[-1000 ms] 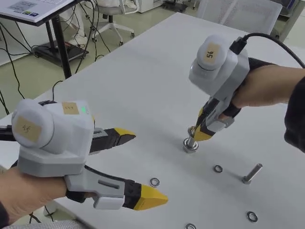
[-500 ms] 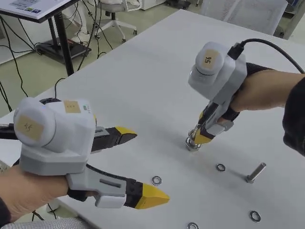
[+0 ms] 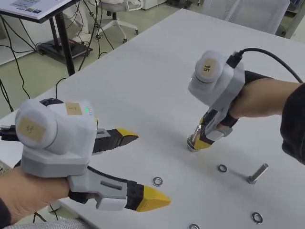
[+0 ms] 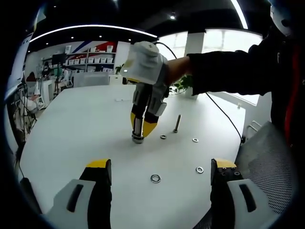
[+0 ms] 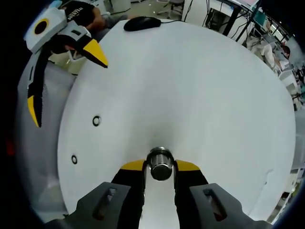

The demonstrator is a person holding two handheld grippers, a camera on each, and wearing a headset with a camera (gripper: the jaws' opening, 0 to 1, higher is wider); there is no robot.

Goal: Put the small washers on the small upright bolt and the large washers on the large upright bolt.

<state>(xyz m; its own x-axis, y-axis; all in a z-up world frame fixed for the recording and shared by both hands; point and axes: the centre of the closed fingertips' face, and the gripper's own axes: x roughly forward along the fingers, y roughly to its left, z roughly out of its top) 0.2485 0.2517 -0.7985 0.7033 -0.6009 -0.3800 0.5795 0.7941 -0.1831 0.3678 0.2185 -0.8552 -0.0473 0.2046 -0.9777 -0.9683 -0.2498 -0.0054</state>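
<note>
The large upright bolt [image 3: 191, 144] stands mid-table, with a stack of washers at its base. My right gripper [image 3: 198, 142] is low over it, its jaws either side of the shaft, shut on a large washer [image 5: 161, 164] that rings the bolt's top. The same right gripper [image 4: 142, 131] and bolt [image 4: 137, 138] appear ahead in the left gripper view. My left gripper [image 3: 145, 168] hovers open and empty at the near left. The small bolt [image 3: 256, 172] appears to lie on its side at the right. Loose washers [image 3: 157, 181] [image 3: 222, 168] [image 3: 257, 218] lie on the table.
The white table [image 3: 143, 81] has its left edge beside my left gripper, with a black desk leg [image 3: 63, 40] and cables on the floor beyond. A black mouse [image 5: 142, 23] lies at the far side. Two washers [image 5: 96, 120] [image 5: 74, 159] lie left of the right jaws.
My right gripper has come down along the large bolt, from its top to near its base. The left gripper has stayed open and nearly still.
</note>
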